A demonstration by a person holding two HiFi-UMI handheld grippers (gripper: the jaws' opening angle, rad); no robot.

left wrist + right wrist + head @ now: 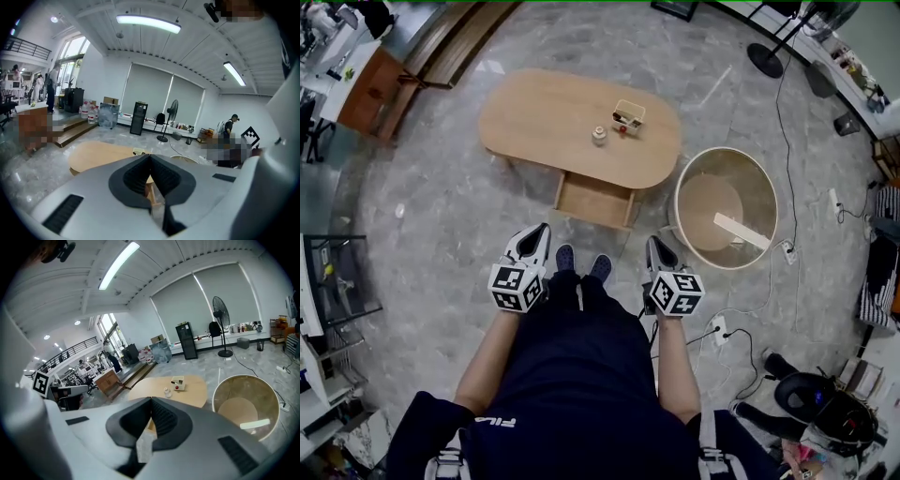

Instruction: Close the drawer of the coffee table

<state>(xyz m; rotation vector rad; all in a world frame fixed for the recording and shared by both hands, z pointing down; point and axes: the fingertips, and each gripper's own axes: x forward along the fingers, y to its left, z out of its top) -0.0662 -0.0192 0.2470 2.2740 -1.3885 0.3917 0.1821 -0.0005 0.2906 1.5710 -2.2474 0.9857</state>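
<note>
Grey marbled floor [441,216]. Roller blinds [187,301] cover the far wall. Pedestal fan [219,308] stands before them. Ceiling strip light [147,23], apparently fluorescent, is lit.

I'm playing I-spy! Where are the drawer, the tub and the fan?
drawer [592,200], head view, its wooden bottom.
tub [753,185], head view, its inner wall.
fan [219,306], right gripper view, its round head.
</note>
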